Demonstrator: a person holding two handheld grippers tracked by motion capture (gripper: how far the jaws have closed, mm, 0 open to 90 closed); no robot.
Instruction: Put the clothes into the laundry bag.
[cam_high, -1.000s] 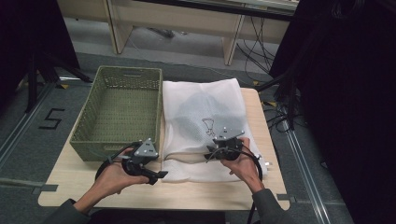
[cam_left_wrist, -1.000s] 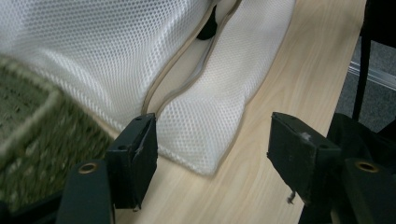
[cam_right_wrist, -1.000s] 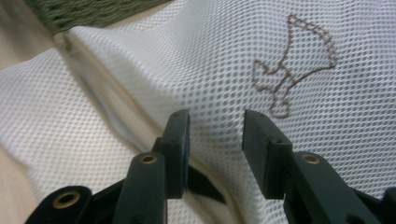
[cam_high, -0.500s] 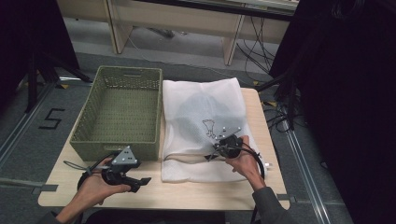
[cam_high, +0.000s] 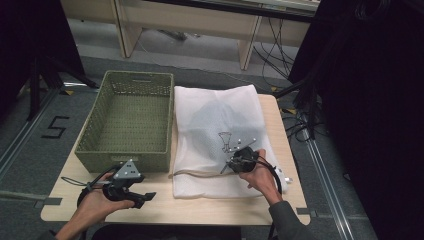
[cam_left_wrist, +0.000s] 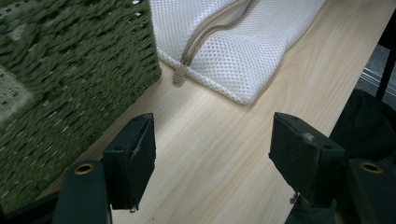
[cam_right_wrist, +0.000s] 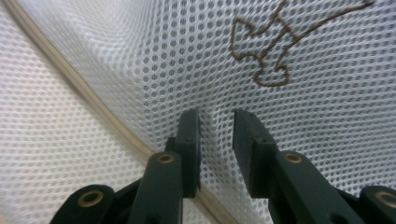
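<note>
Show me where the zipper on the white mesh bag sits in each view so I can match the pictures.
High view: the zipper runs as a tan line across the near end of the mesh bag, left of the right gripper.
Left gripper view: upper middle, ending in the pull tab beside the green basket.
Right gripper view: a diagonal tan line at left, passing under the jaws.
Shared landmark: the bag's white mesh.

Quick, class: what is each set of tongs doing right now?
Left tongs: open, holding nothing, over bare table near the green basket.
Right tongs: nearly closed, pinching a fold of the white mesh bag.
</note>
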